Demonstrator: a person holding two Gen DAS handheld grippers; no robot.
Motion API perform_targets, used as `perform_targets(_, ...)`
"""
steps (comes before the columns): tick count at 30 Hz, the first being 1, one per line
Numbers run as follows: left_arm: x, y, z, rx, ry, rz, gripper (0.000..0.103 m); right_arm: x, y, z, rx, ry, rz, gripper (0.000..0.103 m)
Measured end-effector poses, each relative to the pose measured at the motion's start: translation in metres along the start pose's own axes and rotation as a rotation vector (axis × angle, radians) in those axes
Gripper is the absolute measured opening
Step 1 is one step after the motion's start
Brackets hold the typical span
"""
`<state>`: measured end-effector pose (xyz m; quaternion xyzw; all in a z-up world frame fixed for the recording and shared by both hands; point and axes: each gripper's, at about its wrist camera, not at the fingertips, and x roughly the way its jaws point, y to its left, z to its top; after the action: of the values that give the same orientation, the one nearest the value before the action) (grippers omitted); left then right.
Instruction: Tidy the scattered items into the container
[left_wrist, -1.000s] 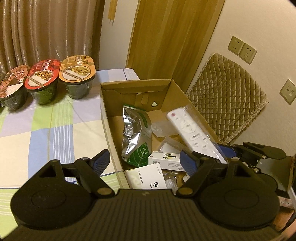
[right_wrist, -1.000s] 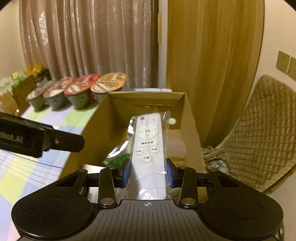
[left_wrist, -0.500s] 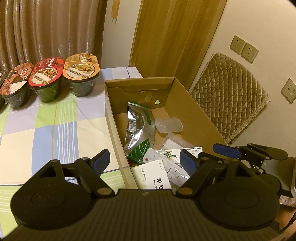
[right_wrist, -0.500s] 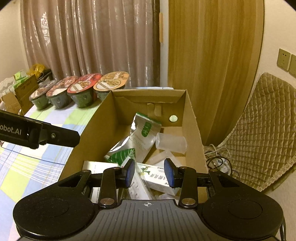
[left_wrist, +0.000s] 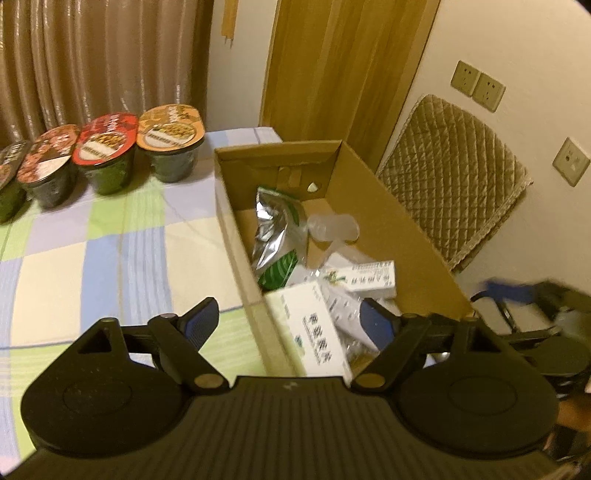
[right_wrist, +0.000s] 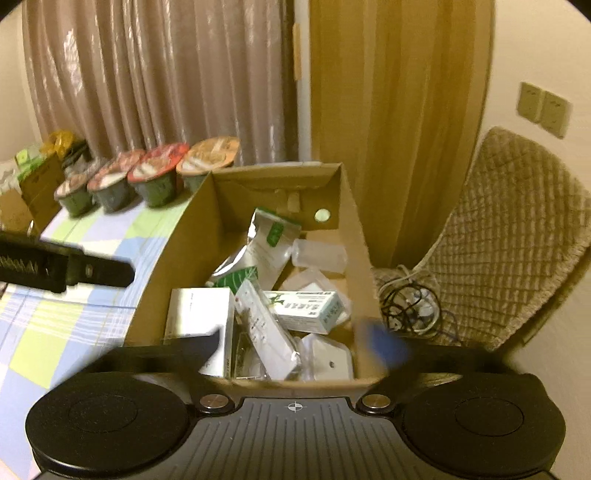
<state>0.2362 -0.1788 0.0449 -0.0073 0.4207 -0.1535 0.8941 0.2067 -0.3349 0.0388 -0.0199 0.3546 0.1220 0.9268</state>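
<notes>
Here both tools gape above box (right_wrist: 354, 236)

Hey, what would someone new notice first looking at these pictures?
Probably the open cardboard box at the table's edge, crammed with a silver pouch, white cartons and a wrapped remote. Next, the row of lidded bowls by the curtain, on a checked tablecloth.

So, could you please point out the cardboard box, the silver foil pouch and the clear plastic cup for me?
cardboard box (right_wrist: 356, 236): right wrist view, right wall.
silver foil pouch (left_wrist: 271, 225): left wrist view, crinkled silver middle.
clear plastic cup (right_wrist: 319, 255): right wrist view, side, lying down.
</notes>
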Motion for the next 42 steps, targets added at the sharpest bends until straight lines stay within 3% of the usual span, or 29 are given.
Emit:
perform_targets(6,-0.026,-0.006,-0.025,-0.034,-0.014,0.030,0.102,-0.035,-0.001,-0.010,0.004,0.010,0.003,0.103)
perform_targets(11,-0.046,-0.014,-0.041,-0.026,-0.001,0.029,0.102,-0.061,0.000,-0.016,0.009,0.016,-0.002,0.103)
perform_targets(19,-0.082,-0.019,-0.059,-0.068,-0.057,0.088,0.102,-0.099,0.006,-0.022,0.034,0.019,-0.011,0.103)
perform_targets(42,-0.158,-0.037,-0.087,-0.124,-0.073,0.140,0.102,-0.153,0.044,-0.041,0.060,0.075,-0.007,0.103)
